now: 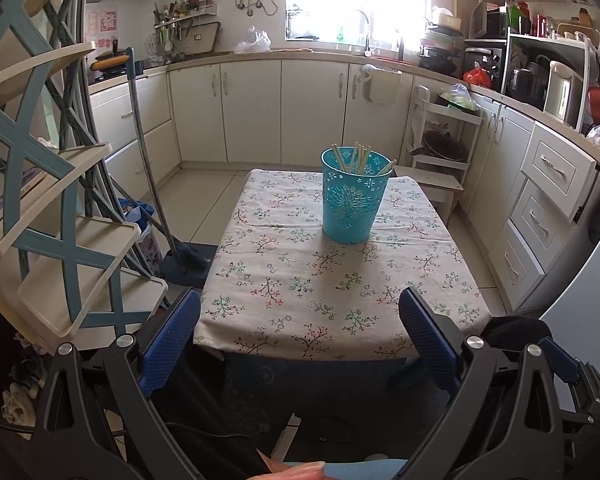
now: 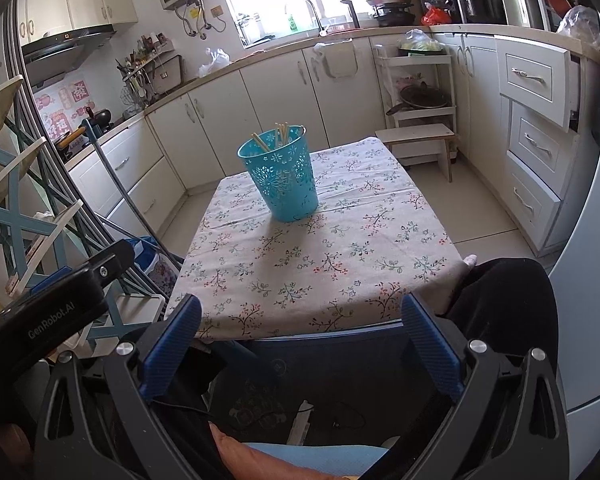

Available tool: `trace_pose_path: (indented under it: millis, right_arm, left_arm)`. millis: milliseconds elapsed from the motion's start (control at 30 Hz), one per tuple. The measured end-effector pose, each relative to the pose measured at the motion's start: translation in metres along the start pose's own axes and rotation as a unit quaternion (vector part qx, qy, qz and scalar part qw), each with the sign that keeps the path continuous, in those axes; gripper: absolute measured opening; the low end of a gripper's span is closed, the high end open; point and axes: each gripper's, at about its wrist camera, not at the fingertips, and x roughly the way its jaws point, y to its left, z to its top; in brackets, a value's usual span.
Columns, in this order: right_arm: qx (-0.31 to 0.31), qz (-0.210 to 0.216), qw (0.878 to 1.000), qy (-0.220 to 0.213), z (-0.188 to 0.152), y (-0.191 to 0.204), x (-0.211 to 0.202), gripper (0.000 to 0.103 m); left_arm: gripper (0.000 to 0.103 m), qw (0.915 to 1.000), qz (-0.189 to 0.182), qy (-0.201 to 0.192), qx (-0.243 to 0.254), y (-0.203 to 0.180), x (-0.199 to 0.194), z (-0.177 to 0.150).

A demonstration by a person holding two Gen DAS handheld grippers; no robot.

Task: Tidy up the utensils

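Left gripper [image 1: 300, 332] and right gripper [image 2: 300, 336] nearest, jaws spread wide, empty, hanging off near table edge. Turquoise cup [image 1: 355, 195] stands upright mid tablecloth [image 1: 283, 280], chopsticks [image 1: 358, 157] inside. Judged: utensils gathered, or start; next needs reach forward to cup.

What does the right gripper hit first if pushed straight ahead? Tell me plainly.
Probably the near edge of the floral tablecloth on the table, since the open right gripper sits low before it. The teal holder stands further back. Depth is uncertain.
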Motion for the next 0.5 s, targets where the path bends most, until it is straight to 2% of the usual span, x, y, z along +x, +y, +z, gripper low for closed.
trace_pose_path:
  millis: [500]
  right_arm:
    - [-0.001,0.001,1.0,0.007,-0.0011,0.0011,0.0008,0.096]
  left_arm:
    - [0.095,0.9999,0.004,-0.001,0.011,-0.0048,-0.0022,-0.0022]
